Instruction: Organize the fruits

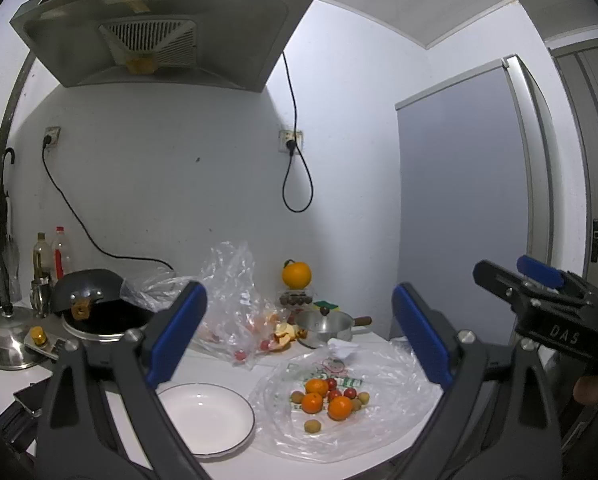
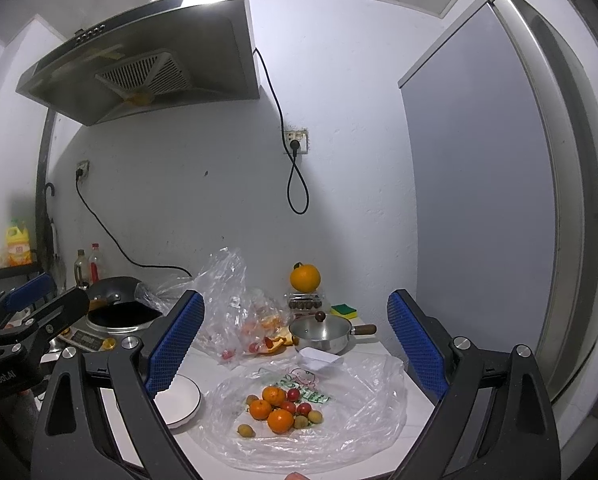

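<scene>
Fruits (image 2: 281,406) below both parted tools.

A white countertop (image 2: 363,436) carries a flattened clear plastic bag (image 2: 363,396) near its front edge, with a white plate (image 2: 183,400) just to its left. Toward the back edge sit a small steel pot (image 2: 323,336), a crumpled plastic bag (image 2: 227,288) and a folded white paper (image 2: 319,358).

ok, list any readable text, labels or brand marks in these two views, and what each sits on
"DAS" – on the right gripper body, left wrist view.
"GenRobot.AI" – on the left gripper body, right wrist view.
Green print on the plastic bag under the fruit: unreadable.
Yellow bottle label: too blurred.
</scene>
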`<state>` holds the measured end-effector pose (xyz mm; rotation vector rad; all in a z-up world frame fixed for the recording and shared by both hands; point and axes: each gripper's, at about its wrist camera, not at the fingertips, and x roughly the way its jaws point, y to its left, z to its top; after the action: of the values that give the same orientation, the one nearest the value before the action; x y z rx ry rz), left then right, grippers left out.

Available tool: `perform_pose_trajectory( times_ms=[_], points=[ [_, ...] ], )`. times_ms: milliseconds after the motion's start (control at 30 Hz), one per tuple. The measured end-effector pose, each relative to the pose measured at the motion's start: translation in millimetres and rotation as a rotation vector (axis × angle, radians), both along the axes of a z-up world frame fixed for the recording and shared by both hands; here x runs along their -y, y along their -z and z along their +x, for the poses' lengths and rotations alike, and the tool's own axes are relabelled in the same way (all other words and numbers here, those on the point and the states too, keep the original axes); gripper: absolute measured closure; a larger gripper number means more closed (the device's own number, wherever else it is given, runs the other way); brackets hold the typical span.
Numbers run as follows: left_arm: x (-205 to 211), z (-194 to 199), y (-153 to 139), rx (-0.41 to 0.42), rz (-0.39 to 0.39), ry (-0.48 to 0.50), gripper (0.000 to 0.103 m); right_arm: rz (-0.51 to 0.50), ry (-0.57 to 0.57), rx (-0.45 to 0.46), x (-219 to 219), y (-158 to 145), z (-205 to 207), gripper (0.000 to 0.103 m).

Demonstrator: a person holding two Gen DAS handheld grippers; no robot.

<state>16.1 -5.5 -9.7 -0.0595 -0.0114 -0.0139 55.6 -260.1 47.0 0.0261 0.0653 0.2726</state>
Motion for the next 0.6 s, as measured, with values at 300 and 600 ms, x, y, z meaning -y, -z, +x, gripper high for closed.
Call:
perform_pose_trajectory(
  times_ms=[300, 600],
  points=[
    [1.0, 2.7, 0.6, -0.005, -0.001, 0.001, 0.008, 0.0, 0.001, -0.002, 0.5, 1.3, 0.2, 0.008],
    [2.5, 13.5, 2.8, -0.021, 0.0, -0.001, 0.008, -0.003, 0.006, -0.02, 3.5, 2.5, 8.3, 0.008]
  ],
)
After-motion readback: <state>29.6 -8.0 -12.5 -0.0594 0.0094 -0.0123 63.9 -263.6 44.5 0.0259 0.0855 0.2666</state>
